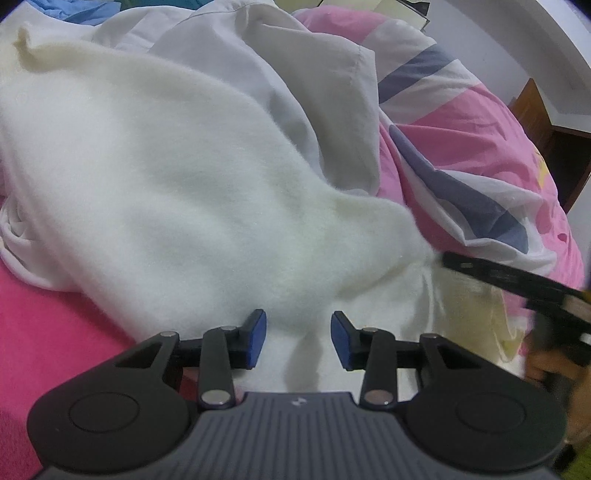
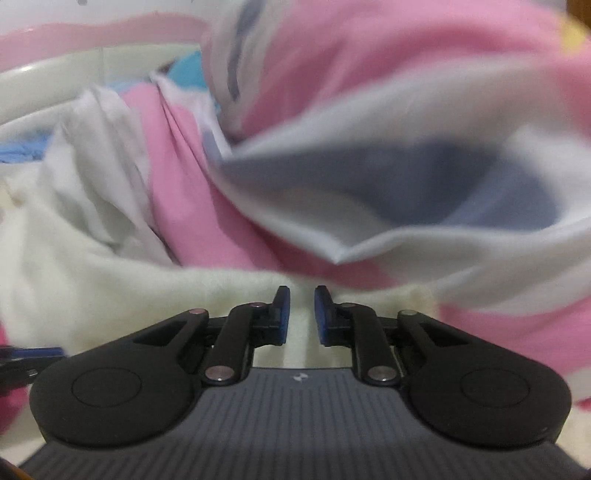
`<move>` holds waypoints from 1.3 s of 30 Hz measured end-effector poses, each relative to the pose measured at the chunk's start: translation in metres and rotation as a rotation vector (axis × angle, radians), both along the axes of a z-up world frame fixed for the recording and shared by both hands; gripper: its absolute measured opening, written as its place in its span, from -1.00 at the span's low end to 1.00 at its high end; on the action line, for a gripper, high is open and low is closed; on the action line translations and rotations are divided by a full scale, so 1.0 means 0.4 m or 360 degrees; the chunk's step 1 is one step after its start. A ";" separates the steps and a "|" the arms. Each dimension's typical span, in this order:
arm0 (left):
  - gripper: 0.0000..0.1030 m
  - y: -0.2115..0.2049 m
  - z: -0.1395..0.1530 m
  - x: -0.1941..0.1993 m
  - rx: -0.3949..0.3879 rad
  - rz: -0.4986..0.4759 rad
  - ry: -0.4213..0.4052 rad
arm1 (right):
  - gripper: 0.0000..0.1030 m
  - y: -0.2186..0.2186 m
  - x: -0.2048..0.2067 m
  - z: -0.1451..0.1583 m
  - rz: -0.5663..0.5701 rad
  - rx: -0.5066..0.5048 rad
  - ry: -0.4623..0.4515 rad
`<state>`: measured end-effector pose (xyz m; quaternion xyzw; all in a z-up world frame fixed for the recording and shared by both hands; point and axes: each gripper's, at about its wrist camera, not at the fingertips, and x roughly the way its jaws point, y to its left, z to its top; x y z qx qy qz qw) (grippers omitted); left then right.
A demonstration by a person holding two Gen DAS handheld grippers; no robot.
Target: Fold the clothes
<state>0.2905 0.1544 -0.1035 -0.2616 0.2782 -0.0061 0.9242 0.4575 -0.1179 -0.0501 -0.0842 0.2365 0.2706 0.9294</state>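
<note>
A cream fleece garment (image 1: 177, 177) lies spread over the bed and fills the left wrist view. My left gripper (image 1: 299, 339) sits at its near edge, blue pads closed on a thick fold of the fleece. The black fingers (image 1: 498, 275) of my other gripper reach onto the garment's right corner. In the right wrist view my right gripper (image 2: 302, 314) has its pads nearly together, pinching a narrow strip of the same cream fleece (image 2: 110, 280). That view is blurred.
A pink, white and blue striped quilt (image 1: 461, 147) is bunched at the right and hangs over the fleece edge (image 2: 406, 184). A thin white garment (image 1: 295, 74) lies behind, on a magenta sheet (image 1: 55, 332). Blue clothes (image 1: 74, 11) lie far back. Wooden furniture (image 1: 535, 122) stands at the right.
</note>
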 end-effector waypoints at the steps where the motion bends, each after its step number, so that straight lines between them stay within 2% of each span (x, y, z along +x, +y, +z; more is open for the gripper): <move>1: -0.22 -0.002 0.001 0.003 0.0002 0.0001 0.0001 | -0.73 -0.009 -0.024 0.015 0.0008 -0.0003 -0.0031; 3: -0.22 -0.002 0.002 0.002 0.0005 0.0002 0.0001 | -0.73 -0.017 -0.057 0.029 0.0051 -0.0001 -0.0028; 7: -0.22 0.002 0.000 -0.002 -0.0001 0.0004 0.0003 | -0.73 0.037 -0.070 0.007 0.0169 -0.0021 0.0096; 9: -0.22 0.001 0.001 0.000 -0.0005 0.0003 0.0003 | -0.73 0.090 -0.042 -0.024 0.0217 -0.0005 0.0135; 12: -0.22 0.000 0.001 0.005 -0.0008 0.0001 0.0003 | -0.77 0.152 0.036 -0.065 0.0185 0.0092 0.0259; 15: -0.21 -0.001 0.001 0.008 -0.0005 -0.0003 0.0004 | -0.79 0.176 0.087 -0.122 0.0175 0.0138 0.0362; 20: -0.21 0.000 0.002 0.010 -0.0012 -0.0001 0.0007 | -0.76 0.088 0.046 -0.046 0.0171 0.0322 0.0413; 24: -0.21 -0.002 0.004 0.013 -0.0006 0.0003 0.0009 | -0.68 -0.018 -0.047 0.055 0.0064 0.0257 0.0178; 27: -0.21 -0.002 0.003 0.012 -0.0002 0.0005 0.0010 | -0.68 -0.074 -0.102 0.081 0.0012 0.0139 0.0097; 31: -0.21 0.000 0.002 0.010 -0.0002 0.0007 0.0010 | -0.68 -0.073 -0.108 0.022 0.0052 -0.0055 0.0179; 34: -0.21 0.001 0.002 0.009 -0.0003 0.0006 0.0010 | -0.68 -0.089 -0.097 -0.016 0.0052 -0.0100 0.0238; 39: -0.21 0.002 0.000 0.008 -0.0004 0.0007 0.0011 | -0.76 -0.077 -0.023 -0.029 -0.0113 -0.0130 0.0123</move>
